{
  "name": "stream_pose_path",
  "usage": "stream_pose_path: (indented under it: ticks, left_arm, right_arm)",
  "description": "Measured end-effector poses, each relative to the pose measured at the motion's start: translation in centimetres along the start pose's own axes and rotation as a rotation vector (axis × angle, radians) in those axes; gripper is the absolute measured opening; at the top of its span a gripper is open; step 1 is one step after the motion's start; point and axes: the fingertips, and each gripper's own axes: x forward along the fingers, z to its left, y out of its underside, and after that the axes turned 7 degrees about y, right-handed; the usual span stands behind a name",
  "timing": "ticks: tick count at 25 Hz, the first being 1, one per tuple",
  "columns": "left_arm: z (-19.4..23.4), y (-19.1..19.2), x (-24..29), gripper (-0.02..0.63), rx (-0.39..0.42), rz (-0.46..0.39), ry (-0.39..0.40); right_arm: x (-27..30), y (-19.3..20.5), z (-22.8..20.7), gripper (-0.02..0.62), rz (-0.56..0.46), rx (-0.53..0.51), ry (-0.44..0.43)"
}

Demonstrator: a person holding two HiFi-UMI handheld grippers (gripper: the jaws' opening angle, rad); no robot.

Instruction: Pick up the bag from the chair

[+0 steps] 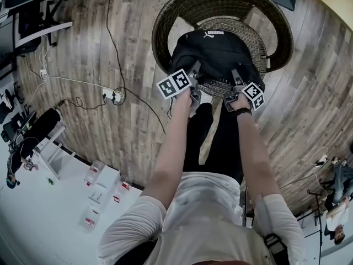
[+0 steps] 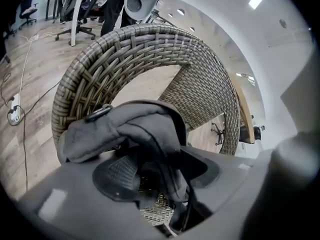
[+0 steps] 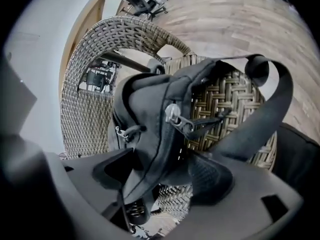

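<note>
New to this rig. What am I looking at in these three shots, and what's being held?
No robot here: a person holds a two-jaw tool in each hand. The head view looks down from the person's head; the other two cameras ride on the tools, looking along their jaws. A black backpack sits in a round wicker chair on a wood floor. The left tool and right tool each pinch its fabric.

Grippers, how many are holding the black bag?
2. The left gripper pinches the bag at its left; the right gripper at its right. None hidden.
</note>
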Motion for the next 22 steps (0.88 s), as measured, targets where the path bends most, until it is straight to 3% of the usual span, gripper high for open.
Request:
stream_pose_path:
  ticks: [3,6,11,16,22]
  left_arm:
    - [0.4,0.1,0.3,0.221,-0.008,0.002,-0.01]
    - [0.2,0.3,0.4,0.174,-0.01,0.002,-0.009]
    - [0.3,0.6,-0.1,0.1,-0.012,-0.004,-0.021]
    - [-0.1,0.7,-0.7,0.072,-0.051,-0.027,-0.008]
    - [-2.4,-0.4,-2.1,0.064,-0.057,-0.093,0.065]
  right_arm:
    - [0.6,0.3,-0.2,0.345,0.023,-0.011,0.006]
    - [1.0,0.1,0.4,0.236,0.034,-0.08,0.016]
    - [0.3,-0.1,1.9,0.158,0.055,-0.195,0.032]
    - [-1.0,-1.3,4.0,0.13,0.041,-0.28,0.024]
    - [-3.1,-2.2,7.1,0.121,0.01,-0.351,-0.04]
